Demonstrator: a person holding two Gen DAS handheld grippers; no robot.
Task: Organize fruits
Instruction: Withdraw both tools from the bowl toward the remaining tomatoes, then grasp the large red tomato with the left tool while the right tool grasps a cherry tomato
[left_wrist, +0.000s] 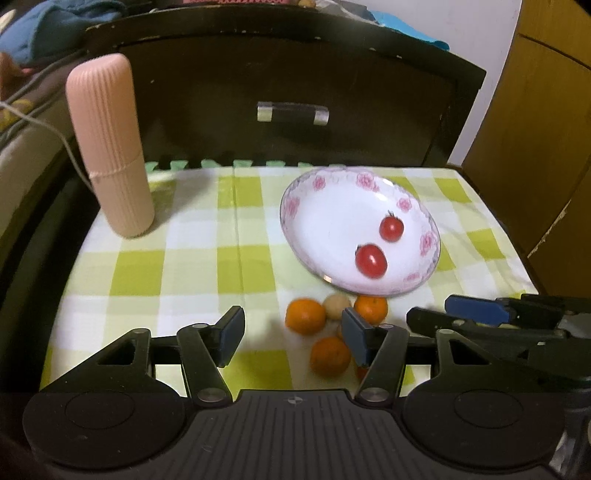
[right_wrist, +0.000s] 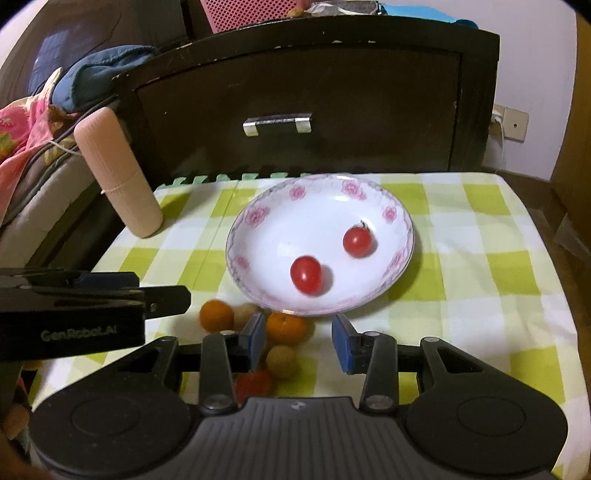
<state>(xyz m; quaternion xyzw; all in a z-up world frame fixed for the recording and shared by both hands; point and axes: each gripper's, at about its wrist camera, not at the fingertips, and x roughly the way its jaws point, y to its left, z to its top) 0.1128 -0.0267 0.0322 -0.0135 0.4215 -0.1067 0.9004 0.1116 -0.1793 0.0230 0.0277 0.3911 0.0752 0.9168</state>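
A white plate with pink flowers (left_wrist: 332, 214) (right_wrist: 295, 229) sits on the green-checked cloth and holds two cherry tomatoes (left_wrist: 371, 260) (right_wrist: 306, 275). In front of the plate lie small oranges (left_wrist: 306, 315) (right_wrist: 286, 326), pale round fruits (left_wrist: 336, 306) (right_wrist: 281, 362) and a red fruit (right_wrist: 255, 384). My left gripper (left_wrist: 293, 334) hovers open over this cluster, an orange (left_wrist: 330, 356) lying by its right finger without being pressed. My right gripper (right_wrist: 299, 339) is open just before the plate's near rim, gripping nothing. Each gripper shows at the edge of the other's view.
A pink ribbed cylinder (left_wrist: 110, 147) (right_wrist: 118, 173) stands at the cloth's back left corner. A dark wooden drawer front with a metal handle (left_wrist: 291, 112) (right_wrist: 277, 123) rises behind the table. Bedding and a cable lie to the left, a wooden door to the right.
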